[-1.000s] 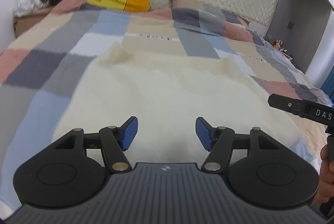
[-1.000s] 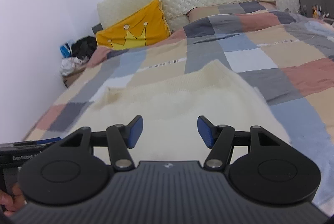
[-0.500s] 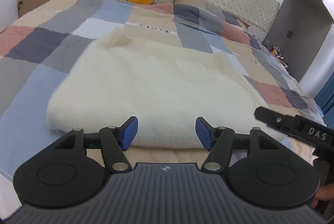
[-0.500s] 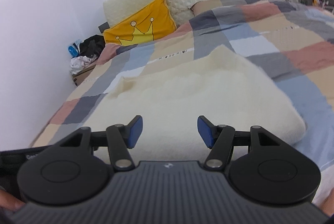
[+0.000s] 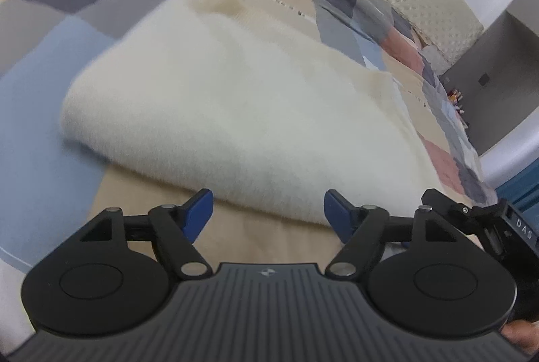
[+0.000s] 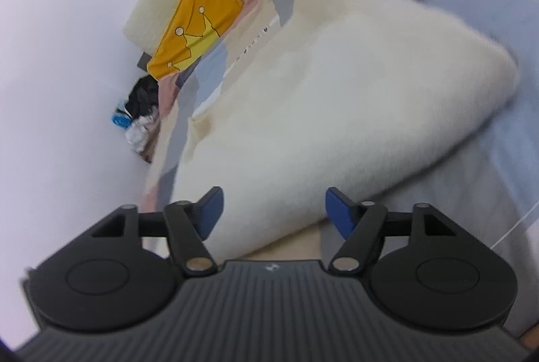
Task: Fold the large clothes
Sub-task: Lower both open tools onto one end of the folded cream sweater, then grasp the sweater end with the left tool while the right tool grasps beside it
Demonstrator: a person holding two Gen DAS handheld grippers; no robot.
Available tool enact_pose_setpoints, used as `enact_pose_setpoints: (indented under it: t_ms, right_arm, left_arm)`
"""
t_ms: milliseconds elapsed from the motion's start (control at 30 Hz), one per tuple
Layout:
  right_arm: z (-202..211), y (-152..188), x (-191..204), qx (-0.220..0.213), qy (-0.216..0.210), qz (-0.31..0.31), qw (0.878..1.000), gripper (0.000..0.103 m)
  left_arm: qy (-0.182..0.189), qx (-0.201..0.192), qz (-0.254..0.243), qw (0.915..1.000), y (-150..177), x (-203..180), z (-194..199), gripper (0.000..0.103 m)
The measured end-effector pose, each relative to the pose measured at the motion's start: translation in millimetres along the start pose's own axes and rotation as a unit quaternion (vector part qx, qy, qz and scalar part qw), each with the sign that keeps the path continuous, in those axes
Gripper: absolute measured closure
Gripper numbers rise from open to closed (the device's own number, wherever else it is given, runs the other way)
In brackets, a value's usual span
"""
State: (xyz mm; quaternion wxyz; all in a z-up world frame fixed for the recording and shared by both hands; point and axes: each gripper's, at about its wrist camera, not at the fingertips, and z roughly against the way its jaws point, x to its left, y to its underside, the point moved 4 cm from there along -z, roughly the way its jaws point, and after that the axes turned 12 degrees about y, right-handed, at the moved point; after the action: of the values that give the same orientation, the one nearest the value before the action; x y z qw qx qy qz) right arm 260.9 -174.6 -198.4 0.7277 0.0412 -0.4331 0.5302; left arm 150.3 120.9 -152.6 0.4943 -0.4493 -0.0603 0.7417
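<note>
Already folded at least once, the cream sweater [image 5: 235, 112] lies as a thick soft pad on the patchwork quilt [image 5: 43, 132], its rounded fold edge nearest the cameras and what looks like its neckline at the far end, toward the yellow pillow [image 6: 192, 28]. Both views are blurred.

Just short of that near edge sits the left gripper [image 5: 268, 215], jaws opening, nothing between the blue pads [image 5: 198, 213]; beige quilt shows between them. The right gripper [image 6: 273, 213] is likewise opening and unloaded, with the sweater's near corner right at the gap between its pads, though nothing presses on it. In the left view the right gripper's black body shows at the right edge, so the two stand close together along the same edge.

Several things could go wrong from here, I judge. The pad is bulky, so jaws that close shallowly may pinch only the top layer; lifting then would peel the fold apart. Reaching too low could catch the quilt along with the knit and drag the bedding up. The right view is strongly tilted, and an uneven pair of grips would skew the next fold. With the grippers this close, they might also knock each other.
</note>
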Motion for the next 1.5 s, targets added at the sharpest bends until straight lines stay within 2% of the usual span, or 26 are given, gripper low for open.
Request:
enact_pose_setpoints:
  t_ms: [67, 100, 133, 333, 567, 833, 933, 1067, 1167, 1300, 1367, 1500]
  right_arm:
    - [-3, 2, -2, 0.01, -0.004, -0.016, 1.0, 0.026]
    - [-5, 3, -3, 0.015, -0.007, -0.024, 1.0, 0.015]
    - [-7, 4, -4, 0.021, -0.013, -0.035, 0.999, 0.012]
    - [-22, 11, -22, 0.068, -0.017, -0.103, 0.992, 0.012]
    - [-36, 14, -34, 0.09, -0.014, -0.158, 0.983, 0.012]
    - [-38, 6, -45, 0.066, -0.022, -0.203, 0.977, 0.013]
    - [-34, 0, -49, 0.042, -0.016, -0.215, 0.975, 0.013]
    - [-29, -5, -58, 0.013, -0.009, -0.235, 0.972, 0.013]
    - [-27, -6, -59, 0.003, -0.008, -0.243, 0.97, 0.015]
    - [-25, -4, -65, 0.002, 0.006, -0.249, 0.968, 0.028]
    - [-23, -5, -69, -0.003, 0.014, -0.257, 0.966, 0.03]
    - [-18, -6, -74, -0.02, 0.033, -0.257, 0.966, 0.034]
  left_arm:
    - [0.002, 0.001, 0.01, 0.9999, -2, 3, -2, 0.026]
    - [0.002, 0.002, 0.015, 0.9999, -3, 5, -3, 0.024]
    - [0.003, 0.002, 0.02, 0.9998, -2, 5, -3, 0.023]
    - [-0.004, 0.018, 0.04, 0.999, 1, 14, -11, 0.023]
    - [0.01, 0.033, 0.093, 0.995, 2, 32, -23, 0.023]
    - [0.044, 0.026, 0.179, 0.9826, 0, 60, -32, 0.023]
    - [0.06, 0.012, 0.21, 0.9758, -3, 68, -32, 0.023]
    - [0.076, -0.03, 0.26, 0.9622, -9, 81, -25, 0.023]
    - [0.074, -0.058, 0.276, 0.9566, -13, 87, -18, 0.023]
    - [0.064, -0.081, 0.296, 0.9498, -19, 95, -16, 0.024]
    - [0.062, -0.088, 0.303, 0.9468, -22, 98, -17, 0.024]
    - [0.046, -0.1, 0.301, 0.9472, -28, 104, -19, 0.028]
